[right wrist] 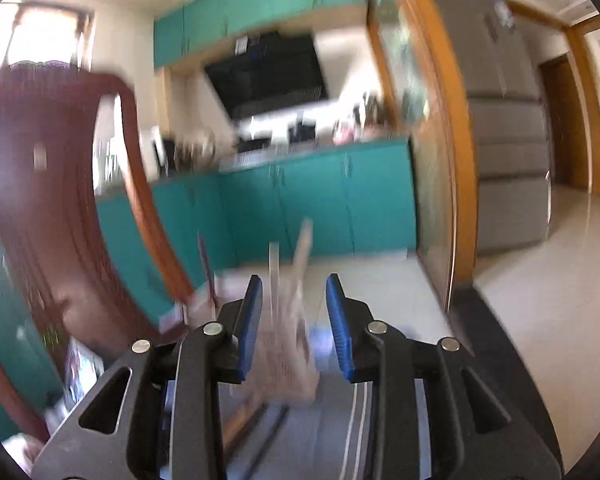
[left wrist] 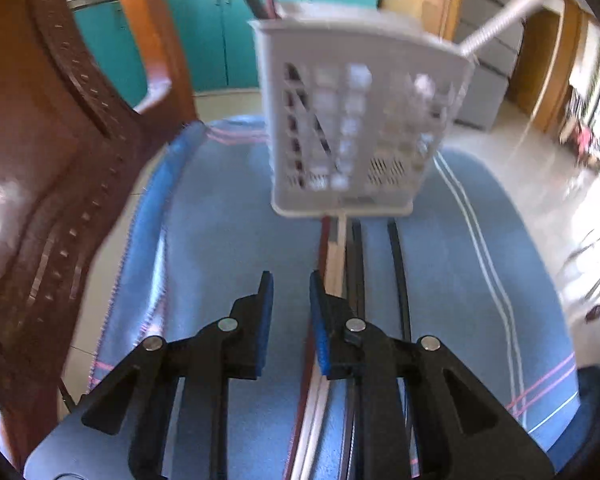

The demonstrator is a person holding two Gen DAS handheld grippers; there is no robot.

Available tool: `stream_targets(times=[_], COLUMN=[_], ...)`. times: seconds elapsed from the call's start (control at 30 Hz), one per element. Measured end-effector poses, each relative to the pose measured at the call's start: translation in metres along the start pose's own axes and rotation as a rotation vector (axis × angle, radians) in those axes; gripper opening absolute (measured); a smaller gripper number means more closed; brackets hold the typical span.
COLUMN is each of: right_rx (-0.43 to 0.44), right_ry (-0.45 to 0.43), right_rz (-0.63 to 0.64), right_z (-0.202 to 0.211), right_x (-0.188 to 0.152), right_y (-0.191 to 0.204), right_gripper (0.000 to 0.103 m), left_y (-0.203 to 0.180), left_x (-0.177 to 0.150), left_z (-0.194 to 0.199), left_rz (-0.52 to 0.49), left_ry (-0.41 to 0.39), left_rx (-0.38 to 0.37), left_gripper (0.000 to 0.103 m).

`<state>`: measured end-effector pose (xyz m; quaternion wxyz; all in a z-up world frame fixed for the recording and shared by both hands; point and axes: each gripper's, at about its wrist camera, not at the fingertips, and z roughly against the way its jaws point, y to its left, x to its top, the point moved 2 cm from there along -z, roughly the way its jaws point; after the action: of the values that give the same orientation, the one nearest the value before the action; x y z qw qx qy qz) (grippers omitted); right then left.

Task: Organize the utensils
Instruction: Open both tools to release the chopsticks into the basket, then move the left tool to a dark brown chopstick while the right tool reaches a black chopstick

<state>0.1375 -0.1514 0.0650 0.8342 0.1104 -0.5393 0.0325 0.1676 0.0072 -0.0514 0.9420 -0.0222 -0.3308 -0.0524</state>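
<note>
My left gripper hangs unclenched, pads apart with nothing between, over the blue striped cloth; long dark and wooden utensils lie just right of it, running to the grey perforated plastic utensil caddy. Brown wooden chair crowds the cloth's left edge. My right gripper stands released; too blurred to tell what lies beyond.

No lettering you can read anywhere, a small label on the range hood too blurred for you to make out, no brands, no numbers
</note>
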Motion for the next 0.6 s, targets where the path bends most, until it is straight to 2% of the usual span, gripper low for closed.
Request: stream_targets(times=[0.03,0.07,0.1,0.17,0.27,0.53,0.6], right_rx=[0.013,0.031,0.043,0.056,0.061,0.031,0.030], right_ry=[0.121,0.203,0.272,0.386,0.468,0.611,0.612], right_rz=[0.025,0.025,0.011,-0.024,-0.030,0.071,0.082], right_z=[-0.024,-0.041,-0.056,-0.081,-0.101,-0.144,-0.145], right_x=[-0.015,-0.025,-0.036,-0.056,-0.069,-0.090,-0.093], right_y=[0.002,0.003,0.002,-0.001,0.002,0.035,0.038], right_gripper=[0.033,0.033,0.033,0.033,0.033,0.033,0.032], left_y=[-0.004,-0.008,-0.011,-0.013,-0.012,0.002,0.003], left_x=[-0.003,-0.005,-0.006,-0.005,-0.011,-0.009,-0.011], left_z=[-0.002,-0.005,-0.006,-0.009,-0.013,-0.022,-0.021], left_rz=[-0.014,-0.033,-0.043,-0.052,-0.047,-0.029,-0.031], left_ry=[0.008,0.020,0.022,0.025,0.037,0.063,0.066], left_rx=[0.003,0.011,0.020,0.023,0.033,0.046,0.045], left_gripper=[0.020,0.019,0.014,0.012,0.010,0.010,0.010])
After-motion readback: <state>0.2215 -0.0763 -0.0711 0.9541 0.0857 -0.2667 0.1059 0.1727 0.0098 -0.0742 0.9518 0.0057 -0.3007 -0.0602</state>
